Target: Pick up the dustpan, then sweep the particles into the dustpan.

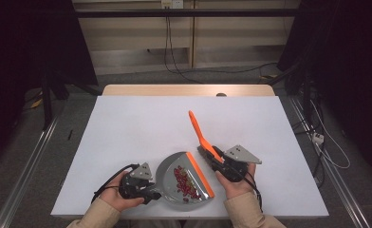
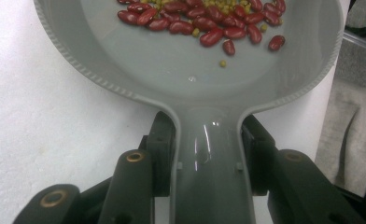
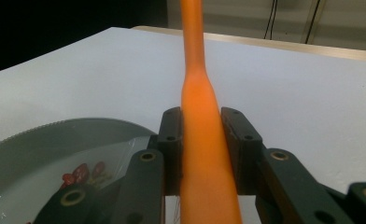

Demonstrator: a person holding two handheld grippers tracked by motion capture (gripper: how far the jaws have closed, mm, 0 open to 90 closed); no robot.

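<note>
My left gripper [image 2: 209, 186] clamps the light, slick dustpan [image 2: 190, 79] handle, my right gripper [image 3: 202, 154] the stiff brush [image 3: 200, 135] handle.

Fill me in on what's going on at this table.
A person is sweeping up beans with a gripper in each hand. The left gripper is clamped on the handle of a grey dustpan, which lies on the white table with the red beans and some small yellowish ones inside. The right gripper grips an orange brush handle beside the pan's orange edge.
</note>
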